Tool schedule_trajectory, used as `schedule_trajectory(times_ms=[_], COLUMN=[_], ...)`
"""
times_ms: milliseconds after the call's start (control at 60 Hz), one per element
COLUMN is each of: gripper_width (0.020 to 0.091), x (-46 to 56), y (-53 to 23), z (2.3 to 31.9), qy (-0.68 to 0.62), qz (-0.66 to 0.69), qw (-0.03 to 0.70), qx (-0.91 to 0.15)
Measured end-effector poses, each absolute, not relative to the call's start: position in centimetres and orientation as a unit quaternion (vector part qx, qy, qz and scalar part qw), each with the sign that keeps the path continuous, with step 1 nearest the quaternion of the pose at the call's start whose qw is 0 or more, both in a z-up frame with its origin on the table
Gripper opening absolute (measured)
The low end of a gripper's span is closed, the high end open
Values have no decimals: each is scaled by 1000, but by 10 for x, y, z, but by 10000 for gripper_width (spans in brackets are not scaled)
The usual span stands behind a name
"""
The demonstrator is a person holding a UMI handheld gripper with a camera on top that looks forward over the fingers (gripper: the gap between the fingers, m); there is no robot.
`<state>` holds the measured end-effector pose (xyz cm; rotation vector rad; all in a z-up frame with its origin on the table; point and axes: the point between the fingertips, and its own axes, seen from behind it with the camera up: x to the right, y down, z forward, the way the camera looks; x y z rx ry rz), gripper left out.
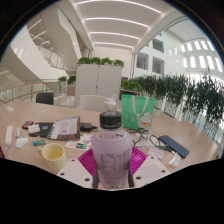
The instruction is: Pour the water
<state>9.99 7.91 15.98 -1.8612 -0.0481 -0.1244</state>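
Observation:
A clear plastic water bottle [111, 152] with a dark cap and a pale label stands upright between my fingers. My gripper [112, 163] is shut on the bottle, with the magenta pads [88, 160] pressed against both of its sides. The bottle appears lifted above the wooden table [150, 135]. A yellow-green cup [52, 152] sits on the table to the left of the bottle, a short way beyond the left finger. The bottle's base is hidden behind the gripper body.
Papers, a book and small devices [55, 128] lie scattered on the table's left part. A green bag [138, 106] stands behind the bottle. A dark flat case [172, 145] lies to the right. White cabinets [100, 78] and plants [190, 95] stand beyond.

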Motion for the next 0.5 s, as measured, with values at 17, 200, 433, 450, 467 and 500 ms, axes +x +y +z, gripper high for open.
schedule_trajectory(times_ms=[17, 200, 433, 450, 467, 500], gripper_width=[398, 397, 396, 397, 398, 398], x=[92, 55, 12, 3, 8, 7], y=[85, 138, 177, 166, 178, 178], z=[163, 224, 164, 161, 157, 153], qy=[-34, -285, -605, -607, -630, -647], qz=[-78, -328, -543, -570, -557, -569], qw=[600, 556, 308, 288, 278, 254], qx=[-795, -708, -495, -472, -464, -440])
